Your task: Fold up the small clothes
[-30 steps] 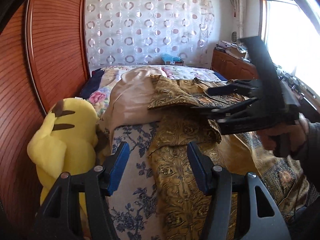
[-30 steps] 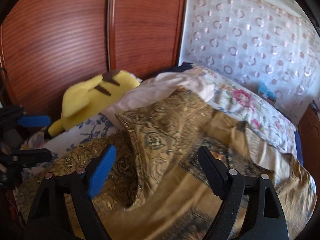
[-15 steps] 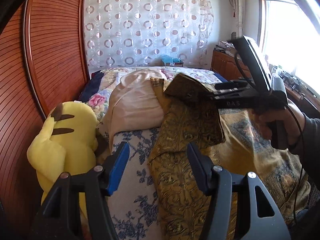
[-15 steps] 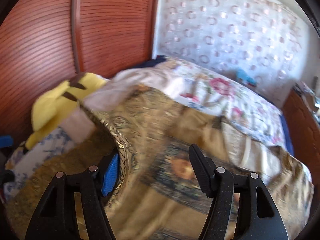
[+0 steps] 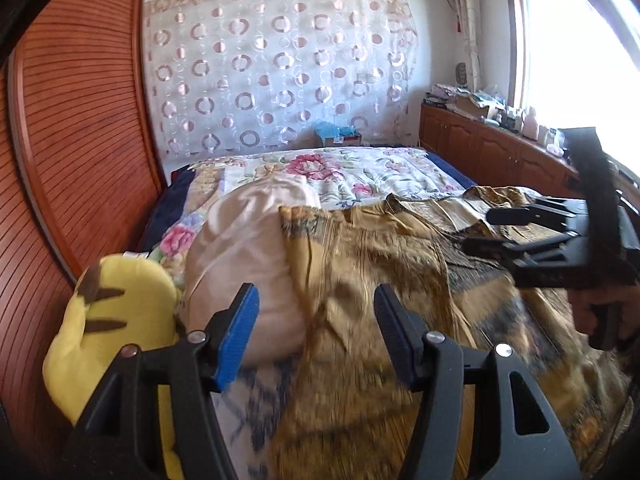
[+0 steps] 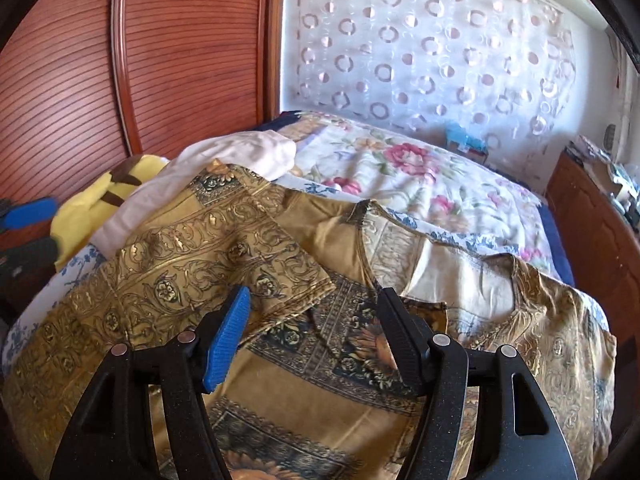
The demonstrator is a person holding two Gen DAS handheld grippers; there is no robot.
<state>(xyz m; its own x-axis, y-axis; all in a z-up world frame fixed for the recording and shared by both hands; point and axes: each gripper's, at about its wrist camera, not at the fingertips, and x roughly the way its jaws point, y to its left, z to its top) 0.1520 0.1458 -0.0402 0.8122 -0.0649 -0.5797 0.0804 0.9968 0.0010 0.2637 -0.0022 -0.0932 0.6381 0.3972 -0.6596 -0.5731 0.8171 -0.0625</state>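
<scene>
A gold patterned shirt (image 6: 304, 360) lies spread on the bed, its left sleeve (image 6: 224, 256) folded in over the body. It also shows in the left wrist view (image 5: 360, 280). My right gripper (image 6: 314, 320) is open and empty just above the shirt's middle, beside the folded sleeve's edge. In the left wrist view the right gripper (image 5: 496, 228) hovers over the shirt's far right. My left gripper (image 5: 316, 320) is open and empty above the shirt's left edge.
A yellow plush toy (image 5: 100, 328) and a pink pillow (image 5: 244, 264) lie left of the shirt against the wooden headboard (image 5: 72, 168). A floral quilt (image 6: 420, 192) covers the far bed. A wooden cabinet (image 5: 500, 152) runs under the window.
My right gripper carried the sleeve rightward across the shirt, let it go and now stands open. The sleeve lies flat. My left gripper moved forward over the shirt's edge.
</scene>
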